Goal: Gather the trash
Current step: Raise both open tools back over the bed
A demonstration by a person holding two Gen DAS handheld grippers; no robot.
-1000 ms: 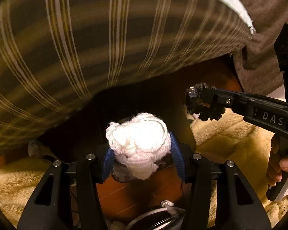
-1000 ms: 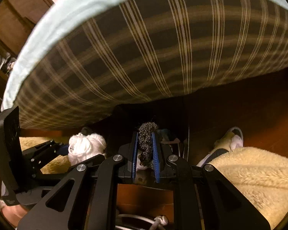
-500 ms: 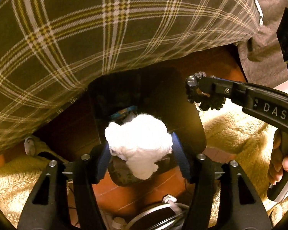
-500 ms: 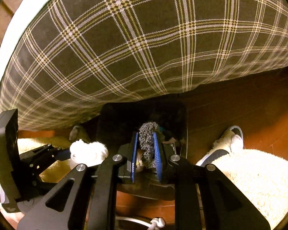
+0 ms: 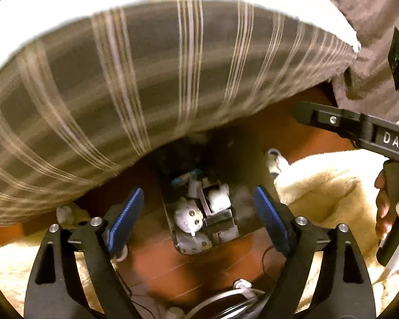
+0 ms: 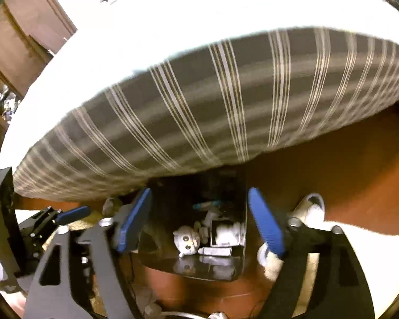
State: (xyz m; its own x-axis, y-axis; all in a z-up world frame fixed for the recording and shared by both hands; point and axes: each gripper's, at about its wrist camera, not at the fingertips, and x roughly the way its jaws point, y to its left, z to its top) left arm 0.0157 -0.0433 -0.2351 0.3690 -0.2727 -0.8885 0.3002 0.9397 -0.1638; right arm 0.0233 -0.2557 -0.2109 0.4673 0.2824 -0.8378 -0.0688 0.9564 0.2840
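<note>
Trash bin (image 5: 255, 178): a dark, rectangular bin that stands on the wooden floor, its far end under the hanging edge of the plaid cover; its mouth is open toward both cameras (image 6: 242, 212).
Plaid cover (image 5: 146, 79): the largest thing in both views, dark grey with pale stripes, blurred; it fills the upper half (image 6: 226, 101) and has a white sheet above it.
Wooden floor (image 5: 173, 265): reddish brown, bare around the near end of the bin (image 6: 345, 164).
Fleece blanket (image 5: 327, 186): cream, fluffy, on the floor at the right side of the bin and also at the lower left corner of the left wrist view.
Left gripper (image 5: 199, 218): the jaws are wide apart, blue pads on both sides of the near end of the bin, holding nothing.
Right gripper (image 6: 199, 223): the jaws are also spread wide over the bin mouth, with nothing between them; in the left wrist view its black arm (image 5: 359, 130) reaches in from the right edge.
Right hand (image 5: 393, 207): it grasps the handle of the right gripper at the right edge.
Trash inside the bin: a small white toy figure with two round eyes (image 5: 188, 219) lies near the front wall (image 6: 186, 240), beside pale pieces I cannot name.
</note>
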